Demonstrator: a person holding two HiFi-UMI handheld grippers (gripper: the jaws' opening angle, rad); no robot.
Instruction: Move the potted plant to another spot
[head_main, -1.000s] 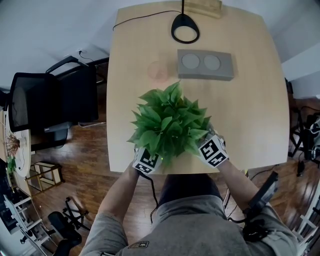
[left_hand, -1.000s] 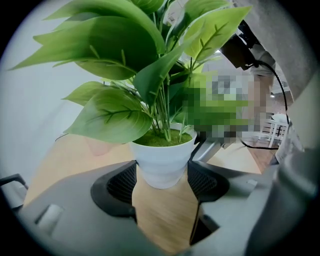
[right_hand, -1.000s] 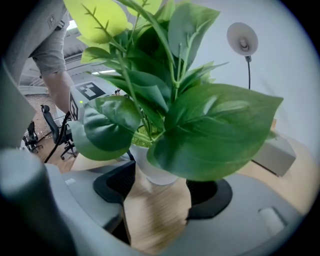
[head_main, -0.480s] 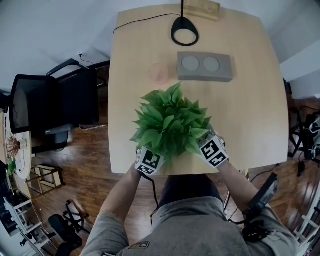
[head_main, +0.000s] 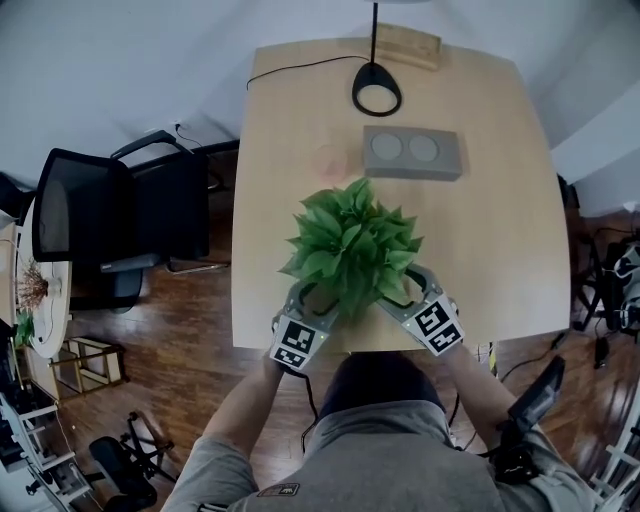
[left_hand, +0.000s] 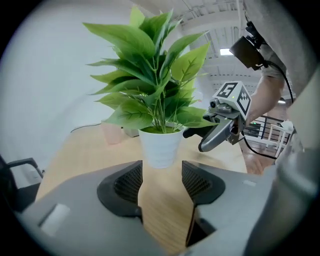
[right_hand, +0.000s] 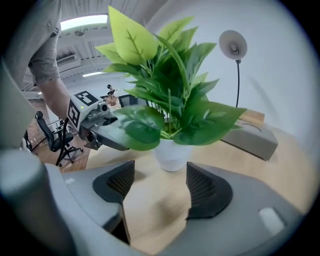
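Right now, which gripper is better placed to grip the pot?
Left, narrowly: the white pot sits centred just beyond the left gripper's closing fingers, nothing between them yet. From the right gripper, also open and empty, it sits slightly off-centre.

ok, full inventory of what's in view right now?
table: 1, light wood, centre
potted plant: 1, green leaves, white pot, near edge of table
grey block: 1, two round recesses, beyond plant
cup: 1, translucent pink, left of block
desk lamp: 1, black, far edge
wooden block: 1, far edge
office chair: 1, black, left of table
left gripper: 1, grey, jaws closing, nothing between them, pot just ahead
right gripper: 1, grey, jaws apart, empty, pot just ahead
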